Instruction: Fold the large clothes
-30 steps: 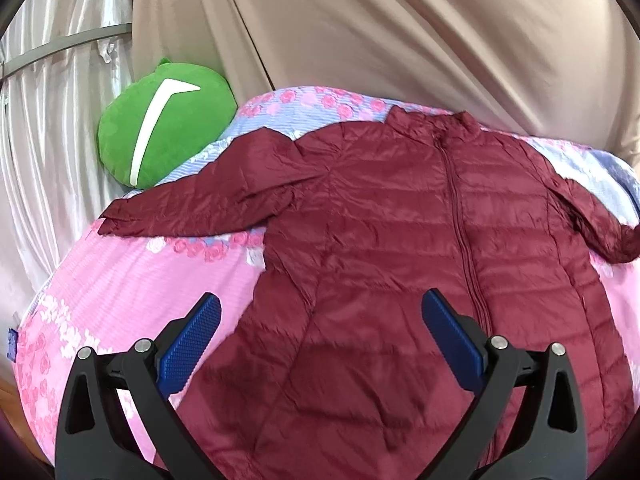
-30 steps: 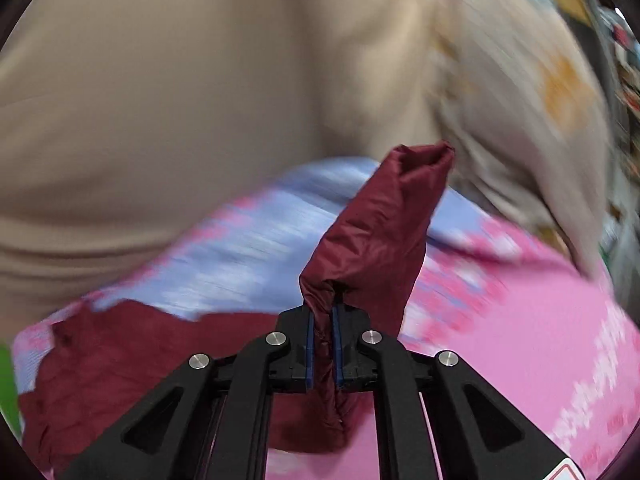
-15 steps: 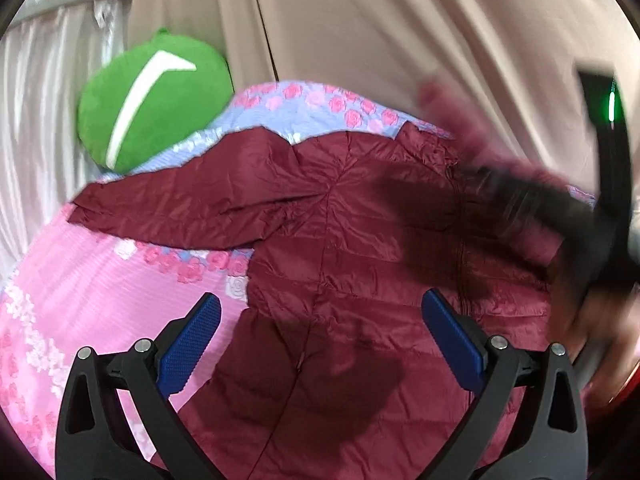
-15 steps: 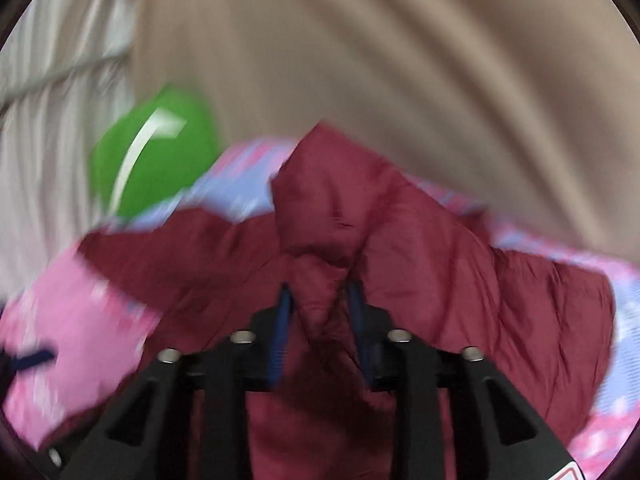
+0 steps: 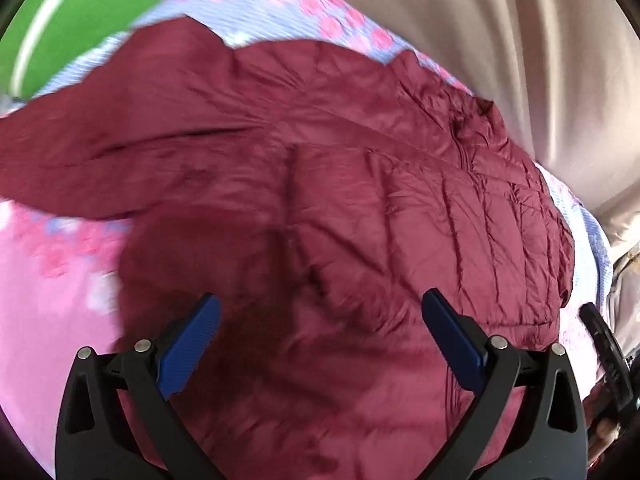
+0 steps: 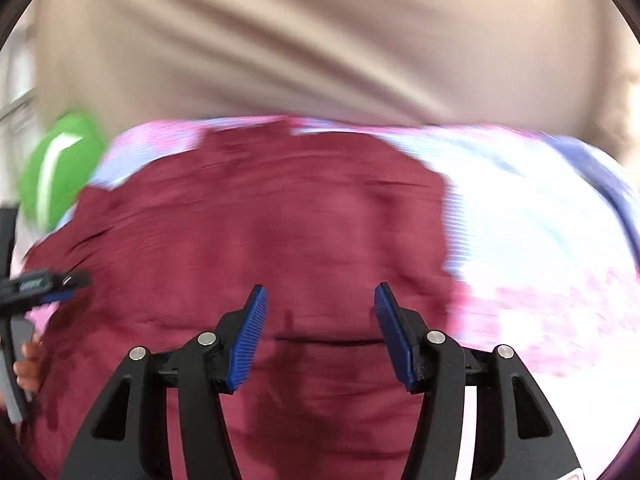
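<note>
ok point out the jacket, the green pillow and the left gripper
jacket [image 5: 360, 200], left wrist view, on the quilted chest panel
green pillow [image 5: 80, 12], left wrist view, on its green face by the white stripe
left gripper [image 5: 320, 344], left wrist view, midway between the open blue fingertips

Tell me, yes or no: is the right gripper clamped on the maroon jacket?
No. The right gripper has its blue pads spread apart above the maroon puffer jacket, gripping nothing.

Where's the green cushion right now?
The green cushion sits at the far left edge of the bed, upper left in both wrist views, just beyond the maroon jacket and against the beige curtain.
</note>
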`<state>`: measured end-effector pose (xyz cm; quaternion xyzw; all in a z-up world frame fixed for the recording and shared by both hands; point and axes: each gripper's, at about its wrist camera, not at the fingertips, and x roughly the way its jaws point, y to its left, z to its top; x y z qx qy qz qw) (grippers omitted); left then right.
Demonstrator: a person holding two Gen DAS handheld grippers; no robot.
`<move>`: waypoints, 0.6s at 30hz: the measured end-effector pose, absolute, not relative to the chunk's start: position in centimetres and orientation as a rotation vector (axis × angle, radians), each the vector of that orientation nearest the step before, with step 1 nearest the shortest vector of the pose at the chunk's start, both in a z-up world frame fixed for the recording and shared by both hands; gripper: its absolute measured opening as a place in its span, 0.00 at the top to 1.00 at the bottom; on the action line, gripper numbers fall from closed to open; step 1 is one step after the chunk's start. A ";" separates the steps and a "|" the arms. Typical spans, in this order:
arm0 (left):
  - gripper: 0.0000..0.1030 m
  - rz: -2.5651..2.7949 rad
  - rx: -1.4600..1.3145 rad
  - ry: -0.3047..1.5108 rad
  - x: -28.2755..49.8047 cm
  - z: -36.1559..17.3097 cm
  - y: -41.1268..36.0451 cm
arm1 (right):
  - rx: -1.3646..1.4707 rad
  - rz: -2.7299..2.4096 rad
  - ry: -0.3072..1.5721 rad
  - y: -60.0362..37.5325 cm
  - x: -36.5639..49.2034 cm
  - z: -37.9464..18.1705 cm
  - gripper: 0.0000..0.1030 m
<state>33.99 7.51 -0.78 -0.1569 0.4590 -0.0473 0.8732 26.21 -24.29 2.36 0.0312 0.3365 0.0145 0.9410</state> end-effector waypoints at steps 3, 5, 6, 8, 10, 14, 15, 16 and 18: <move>0.10 -0.116 -0.346 0.990 36.5 -2.0 6.2 | 0.121 -0.079 0.679 -29.3 27.2 2.6 0.47; 0.23 -0.122 -0.359 0.996 37.6 -2.5 5.8 | 0.133 -0.122 0.683 -31.3 28.2 2.5 0.45; 0.28 -0.120 -0.356 0.993 38.2 -2.4 5.4 | 0.139 -0.140 0.685 -31.8 28.8 2.3 0.45; 0.74 -0.163 -0.340 0.983 39.1 -1.8 4.9 | 0.174 -0.163 0.706 -33.2 30.5 1.6 0.44; 0.92 -0.203 -0.321 0.961 39.7 -0.7 4.5 | 0.200 -0.167 0.722 -33.8 32.2 1.0 0.44; 0.95 -0.174 -0.218 0.803 40.4 3.6 4.5 | 0.256 -0.118 0.736 -33.6 34.7 0.5 0.43; 0.95 -0.159 -0.195 0.753 40.5 4.9 4.7 | 0.272 -0.099 0.742 -33.3 35.4 0.3 0.41; 0.95 -0.145 -0.176 0.729 40.7 5.5 4.9 | 0.289 -0.080 0.748 -33.1 36.0 0.1 0.40; 0.95 -0.120 -0.135 0.703 41.4 6.1 5.0 | 0.321 -0.052 0.765 -32.6 37.2 -0.5 0.39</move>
